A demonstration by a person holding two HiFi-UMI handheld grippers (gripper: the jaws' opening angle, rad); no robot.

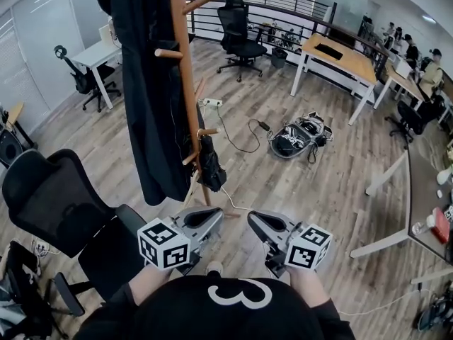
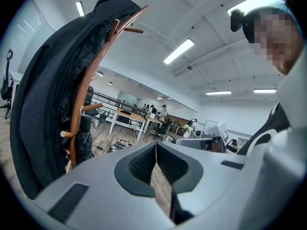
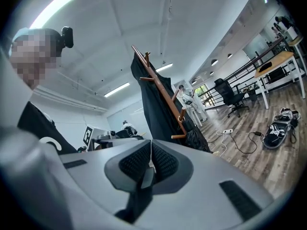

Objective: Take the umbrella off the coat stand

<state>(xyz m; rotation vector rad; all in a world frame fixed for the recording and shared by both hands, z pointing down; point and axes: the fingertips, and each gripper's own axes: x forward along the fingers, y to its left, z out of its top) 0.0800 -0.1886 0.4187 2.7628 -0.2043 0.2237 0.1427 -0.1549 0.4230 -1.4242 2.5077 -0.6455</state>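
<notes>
Zero steps done so far, by my read. Head view: folded black umbrella hangs from a low peg on the coat stand, beside the black coat. The left gripper and right gripper sit short of it, not touching. Left gripper view: jaws pressed together, nothing between, umbrella off left. Right gripper view: same (closed, empty). Remaining: open, reach, grip, lift off.

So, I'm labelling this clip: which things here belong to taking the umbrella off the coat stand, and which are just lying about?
Job in hand: umbrella, coat stand, left tongs, right tongs, both shut and empty.

Lying about: black coat, office chair, bag, power strip, desk.
</notes>
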